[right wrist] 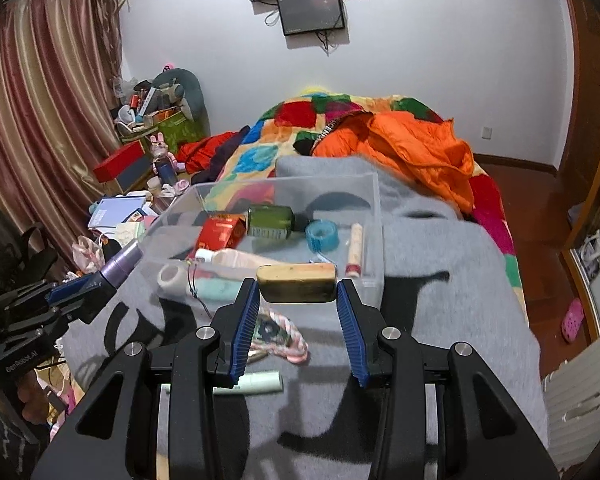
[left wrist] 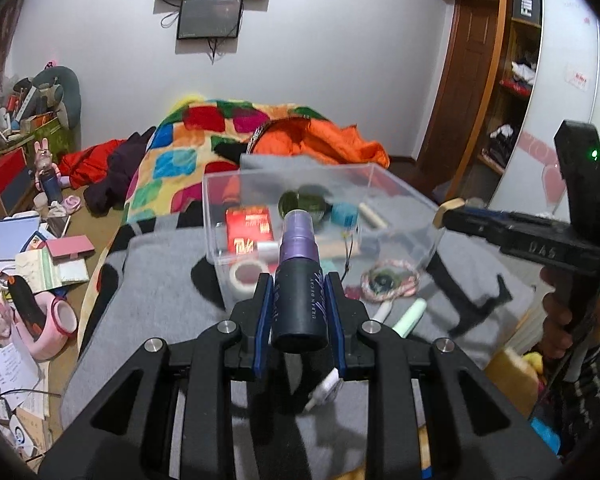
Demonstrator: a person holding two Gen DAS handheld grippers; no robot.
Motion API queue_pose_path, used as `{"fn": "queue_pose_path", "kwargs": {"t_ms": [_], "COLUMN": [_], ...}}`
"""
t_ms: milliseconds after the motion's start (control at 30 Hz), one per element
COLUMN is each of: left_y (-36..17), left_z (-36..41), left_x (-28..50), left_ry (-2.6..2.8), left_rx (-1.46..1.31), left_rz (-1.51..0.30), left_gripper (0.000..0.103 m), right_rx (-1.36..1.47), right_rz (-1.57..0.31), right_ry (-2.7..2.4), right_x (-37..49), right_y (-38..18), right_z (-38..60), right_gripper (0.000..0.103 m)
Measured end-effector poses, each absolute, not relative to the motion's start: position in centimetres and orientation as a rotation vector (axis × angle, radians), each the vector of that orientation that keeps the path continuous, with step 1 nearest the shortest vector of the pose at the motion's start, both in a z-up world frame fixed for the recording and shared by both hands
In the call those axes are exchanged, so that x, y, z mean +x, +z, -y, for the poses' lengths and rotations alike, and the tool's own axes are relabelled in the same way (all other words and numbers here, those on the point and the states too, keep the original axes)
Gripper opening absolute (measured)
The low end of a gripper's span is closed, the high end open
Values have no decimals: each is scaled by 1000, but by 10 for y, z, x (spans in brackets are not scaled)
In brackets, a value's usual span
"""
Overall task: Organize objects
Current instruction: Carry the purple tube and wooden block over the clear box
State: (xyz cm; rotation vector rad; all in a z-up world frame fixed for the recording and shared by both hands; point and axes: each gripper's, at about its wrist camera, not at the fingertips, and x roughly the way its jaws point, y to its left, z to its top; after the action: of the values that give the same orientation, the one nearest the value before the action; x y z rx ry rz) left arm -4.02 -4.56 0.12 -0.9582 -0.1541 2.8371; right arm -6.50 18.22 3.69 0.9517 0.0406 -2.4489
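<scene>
My left gripper point(left wrist: 299, 280) is shut on a black spray bottle point(left wrist: 300, 300) with a purple cap, which points toward the clear plastic box point(left wrist: 400, 188) on the grey blanket. From the right wrist view, the same bottle point(right wrist: 122, 262) sticks out of the left gripper point(right wrist: 96, 282) at the box's left side. My right gripper point(right wrist: 298, 286) is shut on a tan block point(right wrist: 298, 282) with a dark side, held just before the box's near wall point(right wrist: 374, 240). In the left wrist view the block point(left wrist: 452, 207) shows at the tip of the right gripper point(left wrist: 446, 216).
The box holds a red carton point(right wrist: 220, 234), a green jar point(right wrist: 270, 220), a blue tape roll point(right wrist: 321, 236) and tubes. A braided pink ring point(right wrist: 284, 338) and a mint tube point(right wrist: 260, 382) lie on the blanket point(right wrist: 440, 300). The floor to the left is cluttered.
</scene>
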Motion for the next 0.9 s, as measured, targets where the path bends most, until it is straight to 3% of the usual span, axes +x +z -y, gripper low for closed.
{"fn": "queue_pose_path", "kwargs": {"t_ms": [367,900], "left_y": [15,-12], "left_z": [45,45], "left_x": [-74,-135], "left_ry": [2848,2765], "left_rx": [-910,-1064], "left_rz": [190,263], "left_gripper": [25,25], "right_rx": [899,1022], "right_rz": [-53,-40], "right_ry": [-2464,-2441], "right_x": [-90,-128], "right_y": [50,23], "right_z": [-171,-152], "right_gripper": [37,36]}}
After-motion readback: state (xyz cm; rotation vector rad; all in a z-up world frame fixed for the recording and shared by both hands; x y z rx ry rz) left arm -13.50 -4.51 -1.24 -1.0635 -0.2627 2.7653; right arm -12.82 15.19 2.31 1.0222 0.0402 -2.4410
